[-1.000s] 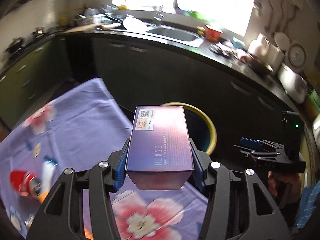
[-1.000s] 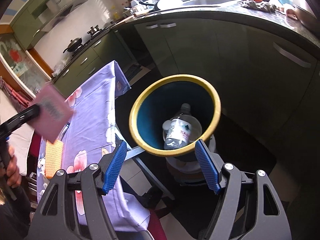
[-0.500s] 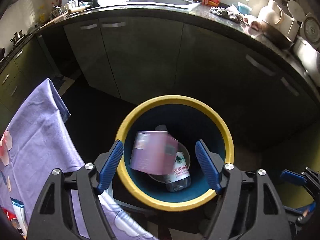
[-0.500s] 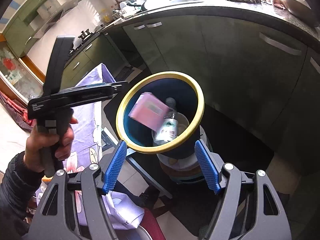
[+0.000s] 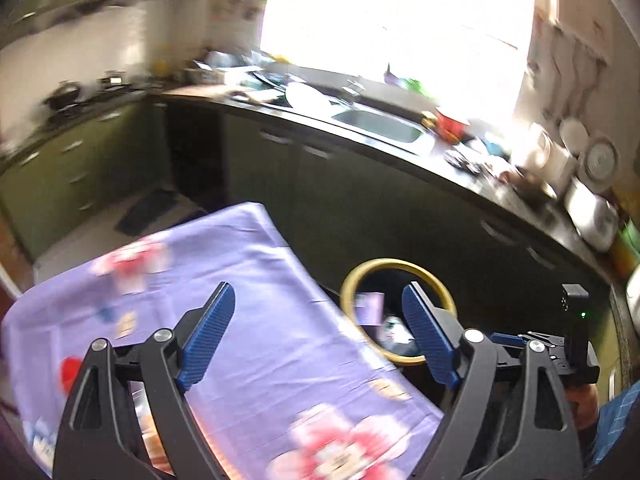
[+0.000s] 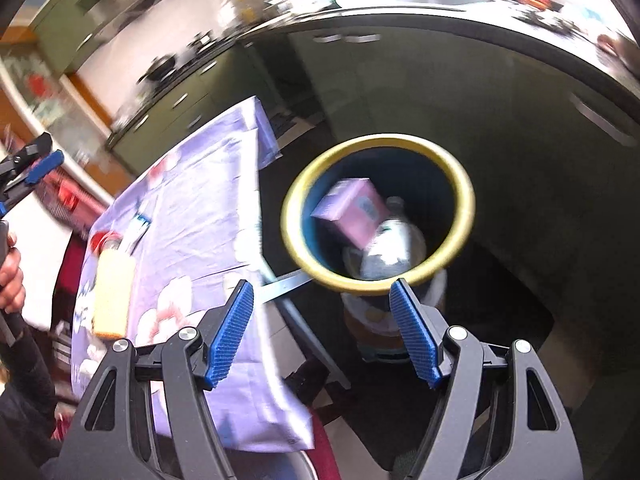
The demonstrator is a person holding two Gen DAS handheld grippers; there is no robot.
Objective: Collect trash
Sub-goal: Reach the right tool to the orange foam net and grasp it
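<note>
A yellow-rimmed blue bin [image 6: 380,140] stands off the table's right edge. Inside it a pink-purple box [image 6: 352,212] lies tilted against a clear plastic bottle [image 6: 394,236]. My left gripper [image 5: 316,292] hovers over the purple flowered tablecloth [image 5: 260,260], its jaws opening with nothing between them. From there the bin [image 5: 400,264] and the box [image 5: 370,308] show to its right. My right gripper [image 6: 320,286] hangs open and empty just short of the bin. On the cloth lie a red can [image 6: 105,240], a white tube [image 6: 138,226] and a yellow sponge [image 6: 112,292].
A dark curved counter [image 5: 460,172] with a sink [image 5: 380,128] and dishes runs behind the bin, above green cabinets [image 5: 72,168]. The bin rests on a pale stand [image 6: 376,320]. A hand [image 6: 10,276] holds the left gripper's handle at the far left.
My left gripper carried the pink-purple box over the bin and let it go; the box now lies inside. That gripper then swung back left over the table. The right gripper barely shifted.
</note>
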